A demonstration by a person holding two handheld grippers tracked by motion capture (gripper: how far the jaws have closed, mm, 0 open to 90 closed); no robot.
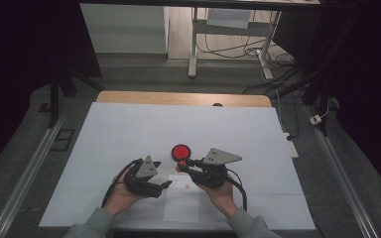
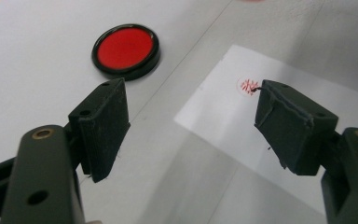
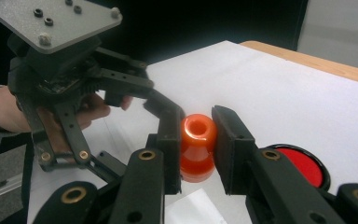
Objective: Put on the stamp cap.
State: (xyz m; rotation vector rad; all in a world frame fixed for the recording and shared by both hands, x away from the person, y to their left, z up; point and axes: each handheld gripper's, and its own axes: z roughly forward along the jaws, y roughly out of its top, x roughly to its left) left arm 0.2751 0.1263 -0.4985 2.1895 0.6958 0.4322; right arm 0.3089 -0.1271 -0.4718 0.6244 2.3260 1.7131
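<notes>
The high view looks forward and down on the table [image 1: 129, 129] from above the person's side. Each gripper view rides close behind its own jaws, just above the surface. All three share the red ink pad [image 1: 181, 151] [image 2: 126, 49] [image 3: 303, 165] ahead of the jaws.

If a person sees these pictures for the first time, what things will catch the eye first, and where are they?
The bright orange stamp stands out most, clamped between the jaws of the right gripper just above the white table. Close behind it lies the round red ink pad in its black rim. In front of the open left gripper, a small red stamped mark sits on a sheet of paper.
</notes>
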